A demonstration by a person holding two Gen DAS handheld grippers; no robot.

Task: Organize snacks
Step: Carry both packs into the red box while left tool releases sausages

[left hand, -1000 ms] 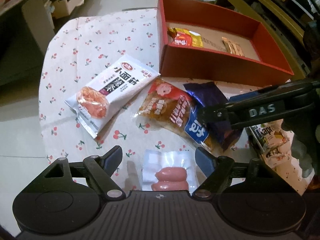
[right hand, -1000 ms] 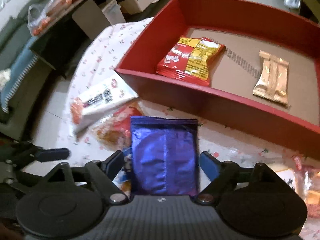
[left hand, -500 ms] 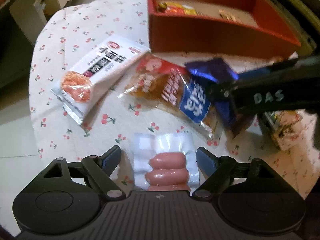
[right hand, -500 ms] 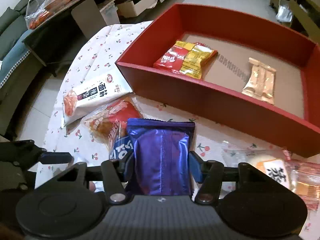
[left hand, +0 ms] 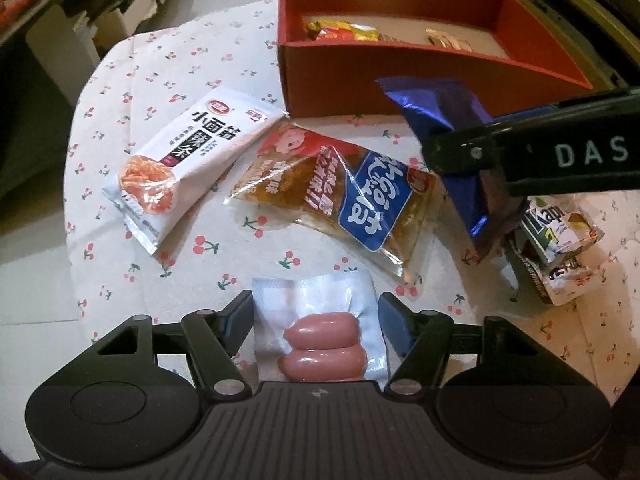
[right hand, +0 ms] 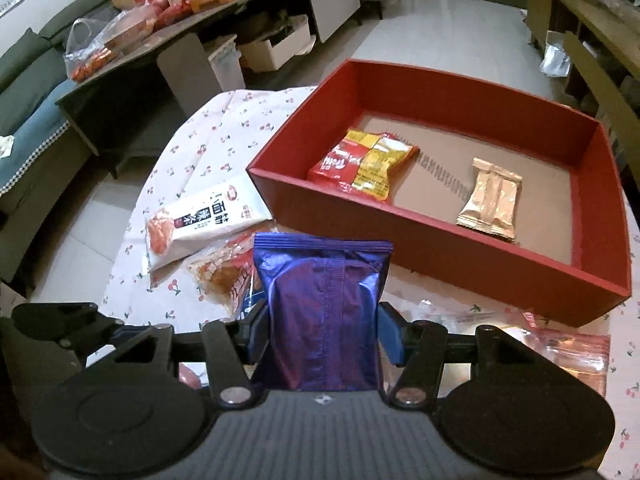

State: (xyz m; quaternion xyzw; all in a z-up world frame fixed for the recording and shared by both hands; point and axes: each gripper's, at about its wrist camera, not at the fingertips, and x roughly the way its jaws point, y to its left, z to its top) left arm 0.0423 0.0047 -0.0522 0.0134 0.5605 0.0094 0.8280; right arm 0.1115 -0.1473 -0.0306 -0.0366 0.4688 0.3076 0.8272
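Observation:
A clear pack of pink sausages (left hand: 320, 332) lies on the cherry-print tablecloth (left hand: 168, 80), between the fingers of my left gripper (left hand: 316, 310). Its jaws are closing, and the pads meet the pack's side edges. My right gripper (right hand: 322, 332) is shut on a purple foil packet (right hand: 324, 300) and holds it above the table, in front of the red box (right hand: 400, 248). From the left wrist view, that gripper (left hand: 452, 152) shows side-on with the purple packet (left hand: 436, 108) sticking out of it. A red-yellow packet (right hand: 362, 164) and a gold packet (right hand: 490, 200) lie in the box.
A white noodle-snack bag (left hand: 180, 164) and a clear brown snack pack with a blue label (left hand: 340, 192) lie mid-table. Small packets (left hand: 560, 240) sit at the right. More wrapped snacks (right hand: 560, 344) lie below the box. A long dark table (right hand: 140, 52) with bags stands beyond.
The right gripper closed on the purple packet and lifted it off the table toward the box. The left gripper slid further over the sausage pack, and its fingers came in to its edges.

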